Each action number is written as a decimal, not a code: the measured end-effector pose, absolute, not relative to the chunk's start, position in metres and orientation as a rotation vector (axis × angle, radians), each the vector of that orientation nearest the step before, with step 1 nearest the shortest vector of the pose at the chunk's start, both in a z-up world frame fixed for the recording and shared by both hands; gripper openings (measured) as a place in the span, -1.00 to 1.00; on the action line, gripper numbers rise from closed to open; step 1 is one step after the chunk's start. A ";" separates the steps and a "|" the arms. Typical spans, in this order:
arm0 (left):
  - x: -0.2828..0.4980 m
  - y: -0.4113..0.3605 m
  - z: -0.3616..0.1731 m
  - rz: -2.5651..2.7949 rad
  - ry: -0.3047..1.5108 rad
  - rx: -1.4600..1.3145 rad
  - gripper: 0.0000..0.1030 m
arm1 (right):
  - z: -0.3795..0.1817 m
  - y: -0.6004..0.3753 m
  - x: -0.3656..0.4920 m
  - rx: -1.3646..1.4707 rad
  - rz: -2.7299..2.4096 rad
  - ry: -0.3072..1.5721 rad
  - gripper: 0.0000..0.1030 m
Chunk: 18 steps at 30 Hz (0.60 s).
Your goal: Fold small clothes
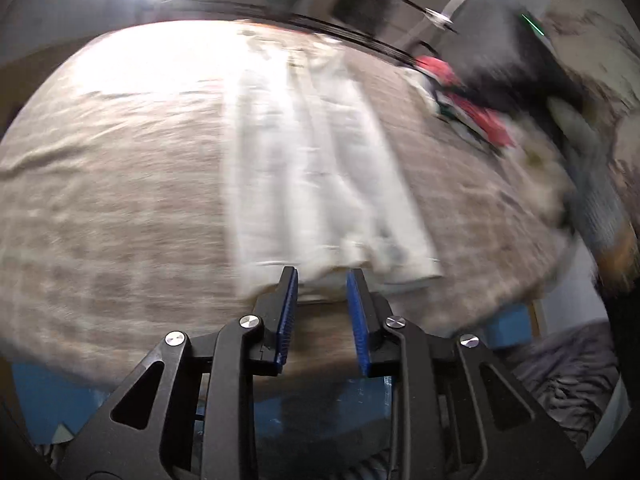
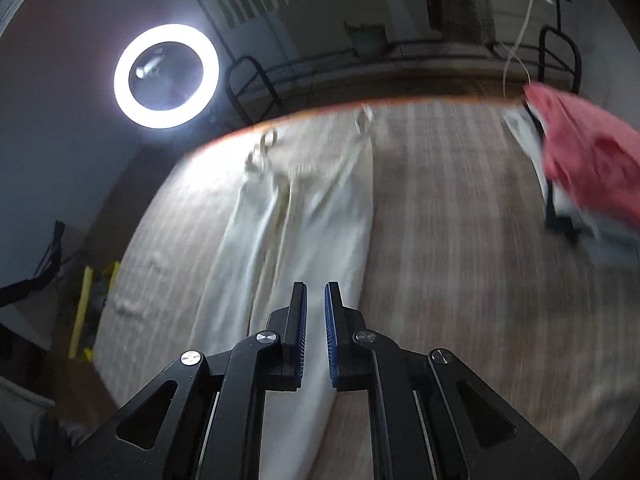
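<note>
- Now the white garment point(image 1: 316, 184) lies flat and lengthwise on the table point(image 1: 112, 200), which is covered with a beige woven cloth.
- Left gripper point(image 1: 322, 276) hovers at the garment's near hem, its blue pads spread with nothing between them; the hem lies just beyond the tips.
- Right gripper point(image 2: 316, 292) hangs over the garment's near part, fingers almost pressed together with only a thin gap, gripping nothing.
- Seen from the right wrist, the garment point(image 2: 304, 208) has two looped straps at its far end, near the table's far edge.
- A pile of red clothes point(image 1: 476, 108) sits at the table's right side, well apart from the garment; nothing lies between it and either gripper.
- A ring light point(image 2: 166, 76) glows beyond the table's far left edge.
- Both views are smeared by motion blur.
</note>
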<state>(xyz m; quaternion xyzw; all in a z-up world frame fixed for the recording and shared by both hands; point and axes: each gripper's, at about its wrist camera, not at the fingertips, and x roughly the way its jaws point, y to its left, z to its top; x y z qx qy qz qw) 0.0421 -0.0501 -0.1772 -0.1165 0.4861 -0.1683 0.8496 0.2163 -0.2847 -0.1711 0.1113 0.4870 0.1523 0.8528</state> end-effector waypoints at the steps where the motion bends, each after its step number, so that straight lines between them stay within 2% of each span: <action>1: 0.044 -0.038 -0.182 -0.322 1.036 -0.276 -0.30 | -0.181 -0.285 0.197 0.236 0.319 1.057 -0.85; 8: 0.062 0.008 -0.223 -0.273 1.183 -0.547 -0.28 | -0.241 -0.279 0.123 0.347 0.371 1.235 -0.81; 10: 0.067 0.008 -0.220 -0.285 1.185 -0.578 -0.28 | -0.250 -0.278 0.115 0.395 0.389 1.251 -0.51; 12: 0.071 0.007 -0.216 -0.306 1.182 -0.593 -0.26 | -0.253 -0.277 0.110 0.428 0.401 1.252 -0.38; 14: 0.077 0.002 -0.214 -0.327 1.183 -0.594 -0.16 | -0.253 -0.276 0.105 0.448 0.425 1.244 -0.38; 18: 0.081 -0.008 -0.220 -0.357 1.222 -0.579 -0.15 | -0.257 -0.275 0.100 0.435 0.432 1.247 -0.38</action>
